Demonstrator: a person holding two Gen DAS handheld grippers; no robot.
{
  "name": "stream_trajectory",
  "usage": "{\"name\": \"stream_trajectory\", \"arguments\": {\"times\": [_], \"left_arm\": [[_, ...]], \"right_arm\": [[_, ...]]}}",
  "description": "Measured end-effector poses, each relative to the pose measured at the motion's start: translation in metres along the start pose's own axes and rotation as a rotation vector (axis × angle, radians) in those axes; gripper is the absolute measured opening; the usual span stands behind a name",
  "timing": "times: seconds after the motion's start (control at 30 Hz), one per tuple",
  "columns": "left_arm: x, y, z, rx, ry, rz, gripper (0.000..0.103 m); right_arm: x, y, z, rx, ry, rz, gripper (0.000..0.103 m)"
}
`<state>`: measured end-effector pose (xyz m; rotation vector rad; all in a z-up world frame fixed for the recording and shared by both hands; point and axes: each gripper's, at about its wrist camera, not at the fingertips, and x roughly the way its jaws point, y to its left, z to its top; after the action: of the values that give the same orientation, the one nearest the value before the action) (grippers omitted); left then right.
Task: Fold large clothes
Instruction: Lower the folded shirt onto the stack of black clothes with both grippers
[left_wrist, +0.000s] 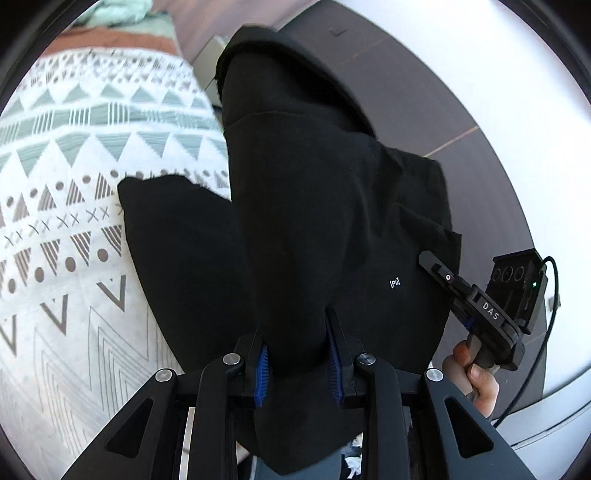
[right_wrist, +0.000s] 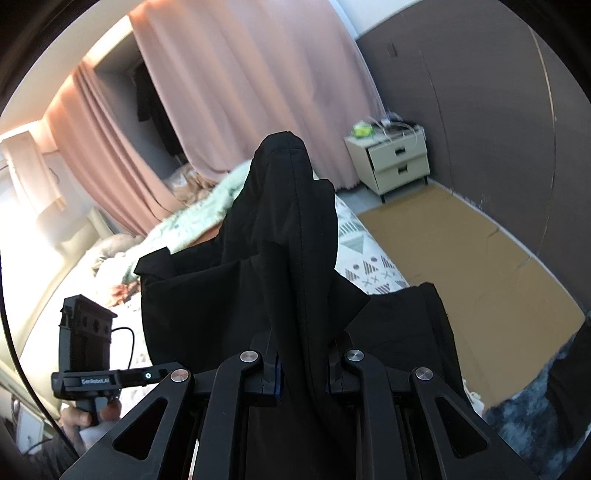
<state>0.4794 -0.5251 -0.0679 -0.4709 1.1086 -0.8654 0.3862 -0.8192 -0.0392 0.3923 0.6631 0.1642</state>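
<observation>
A large black garment (left_wrist: 325, 206) hangs in folds over the patterned bed cover (left_wrist: 74, 155), with a small white logo on it. My left gripper (left_wrist: 297, 343) is shut on a bunch of its cloth between the blue pads. In the right wrist view the same black garment (right_wrist: 280, 258) rises in a peak in front of the camera, and my right gripper (right_wrist: 303, 354) is shut on a fold of it. The right gripper also shows at the right of the left wrist view, held by a hand (left_wrist: 476, 376). The left gripper's body (right_wrist: 88, 354) shows at the lower left of the right wrist view.
The bed carries a white cover with grey and green triangles, with a mint blanket (right_wrist: 192, 218) bunched at its far end. A cream nightstand (right_wrist: 395, 162) stands by a pink curtain (right_wrist: 251, 81). Cardboard sheets (right_wrist: 472, 251) lie on the floor beside the bed, under a dark wall.
</observation>
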Motion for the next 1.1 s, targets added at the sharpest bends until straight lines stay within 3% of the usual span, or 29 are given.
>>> {"name": "stream_trajectory", "arguments": {"times": [0.27,0.33,0.4,0.43,0.53,0.63,0.7,0.9,1.1], "left_arm": [[0.05,0.05,0.01,-0.059,0.055,0.028,0.03],[0.065,0.064,0.009,-0.072,0.09,0.061,0.036],[0.072,0.078,0.007,-0.075,0.1,0.085,0.041],[0.071,0.082,0.007,-0.077,0.101,0.08,0.047],[0.06,0.086,0.012,-0.058,0.065,0.099,0.057],[0.044,0.084,0.019,-0.051,0.024,0.106,0.058],[0.041,0.089,0.025,-0.055,0.011,0.103,0.058],[0.028,0.081,0.021,-0.006,-0.002,0.119,0.058],[0.049,0.079,0.017,0.031,0.029,0.109,0.04]], "right_arm": [[0.073,-0.04,-0.004,0.04,0.106,-0.061,0.016],[0.091,-0.055,-0.012,0.083,0.148,-0.126,0.026],[0.109,-0.073,-0.019,0.138,0.197,-0.18,0.053],[0.112,-0.082,-0.024,0.161,0.205,-0.202,0.058],[0.093,-0.092,-0.038,0.198,0.185,-0.237,0.06],[0.055,-0.094,-0.05,0.216,0.128,-0.257,0.064],[0.024,-0.093,-0.059,0.231,0.075,-0.272,0.075],[-0.035,-0.107,-0.098,0.335,-0.017,-0.297,0.076],[-0.047,-0.131,-0.149,0.508,-0.039,-0.282,0.076]]}}
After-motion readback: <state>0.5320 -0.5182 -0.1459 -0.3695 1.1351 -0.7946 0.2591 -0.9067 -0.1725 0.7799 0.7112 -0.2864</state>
